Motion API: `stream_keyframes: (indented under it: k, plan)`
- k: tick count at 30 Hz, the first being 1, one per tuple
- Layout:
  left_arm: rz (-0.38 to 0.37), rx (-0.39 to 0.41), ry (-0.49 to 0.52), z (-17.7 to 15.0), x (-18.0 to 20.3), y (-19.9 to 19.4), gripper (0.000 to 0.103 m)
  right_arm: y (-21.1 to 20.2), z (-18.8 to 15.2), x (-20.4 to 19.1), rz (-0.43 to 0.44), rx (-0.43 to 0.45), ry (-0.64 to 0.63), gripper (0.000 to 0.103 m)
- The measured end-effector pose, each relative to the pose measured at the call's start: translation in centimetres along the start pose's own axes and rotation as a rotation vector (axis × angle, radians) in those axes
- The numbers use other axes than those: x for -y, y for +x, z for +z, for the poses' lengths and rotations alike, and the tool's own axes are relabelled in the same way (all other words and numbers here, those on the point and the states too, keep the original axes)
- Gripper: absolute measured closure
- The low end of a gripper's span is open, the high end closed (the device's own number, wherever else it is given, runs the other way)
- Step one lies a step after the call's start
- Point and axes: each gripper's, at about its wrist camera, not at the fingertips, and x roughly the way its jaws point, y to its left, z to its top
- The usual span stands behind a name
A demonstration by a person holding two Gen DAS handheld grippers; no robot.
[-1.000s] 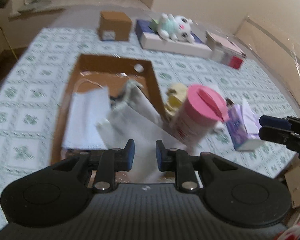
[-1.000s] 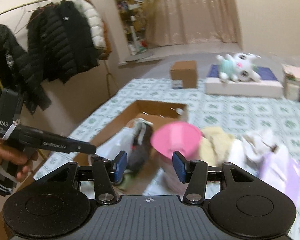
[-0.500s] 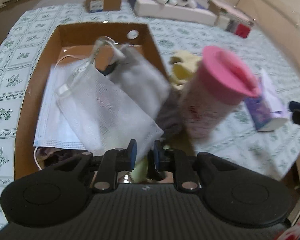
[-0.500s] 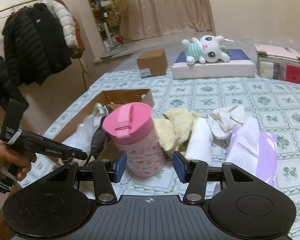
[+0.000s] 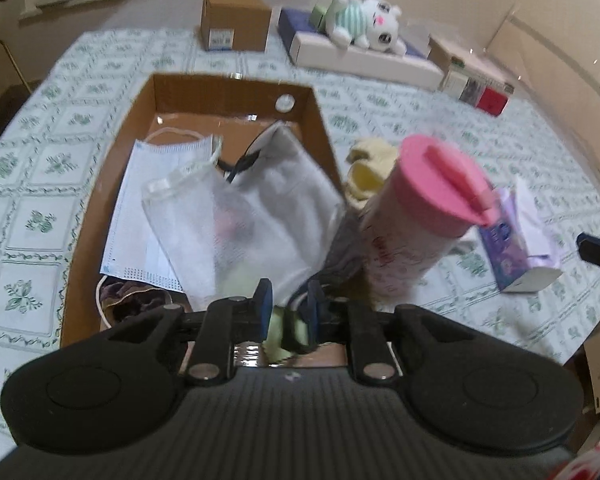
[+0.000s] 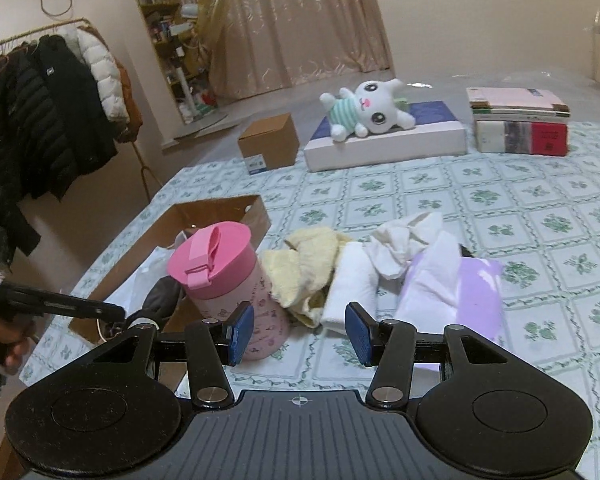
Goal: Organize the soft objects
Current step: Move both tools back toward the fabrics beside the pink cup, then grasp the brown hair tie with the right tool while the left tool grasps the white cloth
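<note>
Masks (image 5: 160, 208) lie in the box (image 5: 88, 216); tumbler (image 6: 228, 280) just right, towels (image 6: 312, 268) beyond.

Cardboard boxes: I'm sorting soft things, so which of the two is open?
The large cardboard box beside the pink cup is open, holding a face mask; the small box behind is closed.

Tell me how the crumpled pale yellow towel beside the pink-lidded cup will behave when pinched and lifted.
The crumpled pale yellow towel looks floppy: it lies in loose folds, so it will likely drape and dangle. It probably weighs little. It touches the folded white cloth, so that may drag along.
</note>
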Motion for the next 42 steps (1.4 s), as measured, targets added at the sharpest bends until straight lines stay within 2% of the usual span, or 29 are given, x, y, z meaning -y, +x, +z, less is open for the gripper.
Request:
stream_keyframes:
  k: [8, 24, 34, 42]
  plan:
    - [-0.029, 0.087, -0.001, -0.6, 3.9, -3.2, 0.087, -2.4, -0.7, 2.2, -0.036, 0.005, 0.047, 0.052]
    - [-0.092, 0.098, 0.116, 1.6, 9.5, -3.3, 0.087, -4.7, -1.0, 6.0, -0.091, 0.012, 0.099, 0.052]
    - [-0.124, 0.094, 0.211, 5.0, 12.5, -2.4, 0.087, -5.9, 1.6, 7.7, -0.103, 0.005, 0.037, 0.052]
    - [-0.145, 0.056, 0.314, 9.5, 15.7, -0.6, 0.084, -4.7, 5.1, 10.7, -0.095, -0.022, 0.016, 0.052]
